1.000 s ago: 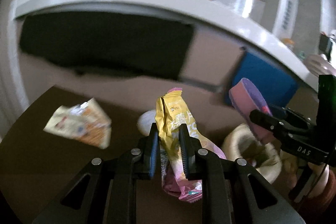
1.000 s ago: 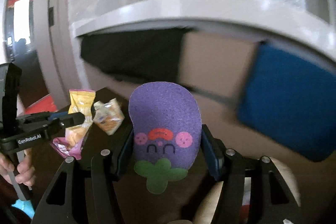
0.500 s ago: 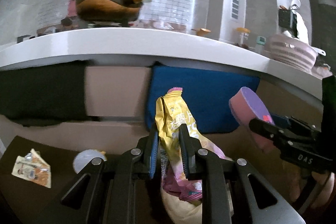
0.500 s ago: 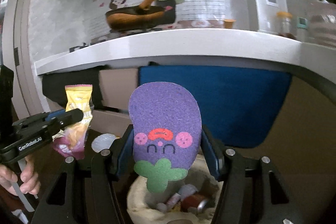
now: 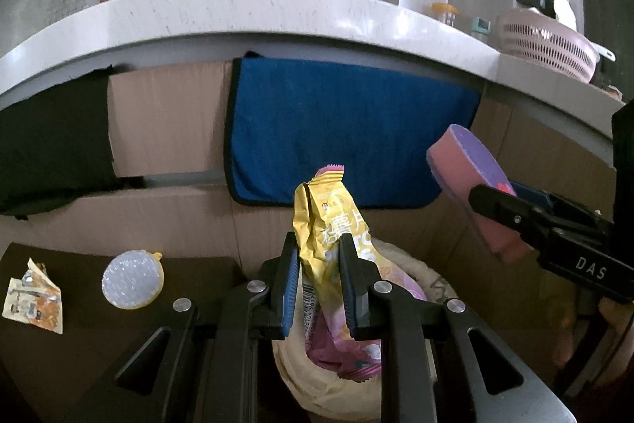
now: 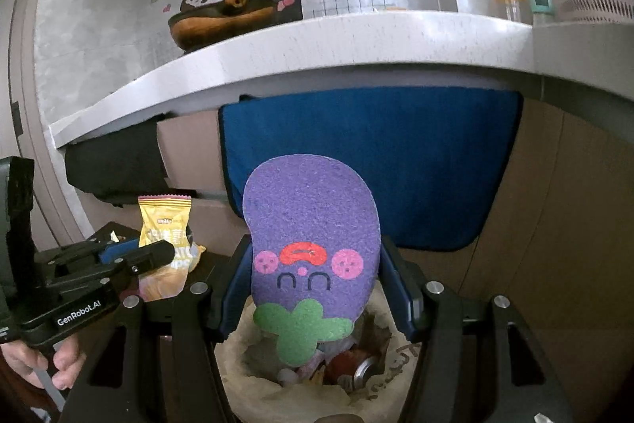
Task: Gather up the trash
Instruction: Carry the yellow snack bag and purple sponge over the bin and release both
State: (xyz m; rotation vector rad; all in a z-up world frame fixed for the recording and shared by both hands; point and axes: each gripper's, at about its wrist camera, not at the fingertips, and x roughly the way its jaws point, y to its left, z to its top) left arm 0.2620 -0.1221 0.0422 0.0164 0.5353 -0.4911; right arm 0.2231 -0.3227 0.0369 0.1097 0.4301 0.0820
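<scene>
My left gripper [image 5: 316, 256] is shut on a crumpled yellow and pink snack wrapper [image 5: 333, 232], held upright over a beige trash bag [image 5: 416, 276]. My right gripper [image 6: 315, 264] is shut on a purple eggplant-shaped sponge [image 6: 311, 224] with a cartoon face and green stem. It hangs above the same trash bag [image 6: 245, 363], which holds a can [image 6: 356, 371] and other scraps. In the right wrist view the left gripper [image 6: 174, 252] and its wrapper [image 6: 166, 224] show at the left. The sponge [image 5: 467, 177] and right gripper [image 5: 491, 203] show at the right of the left wrist view.
On a dark table [image 5: 79, 343] at the left lie a crumpled paper wrapper [image 5: 33, 298] and a round foil lid [image 5: 132, 278]. A blue cloth [image 5: 348, 137] hangs below a white counter [image 5: 277, 14] straight ahead. A pink colander [image 5: 549, 40] stands on the counter. A hand [image 6: 39, 363] holds the left gripper.
Both grippers have swung right, from over the dark table to above the trash bag, each keeping its hold. The paper wrapper and foil lid have slid to the far left.
</scene>
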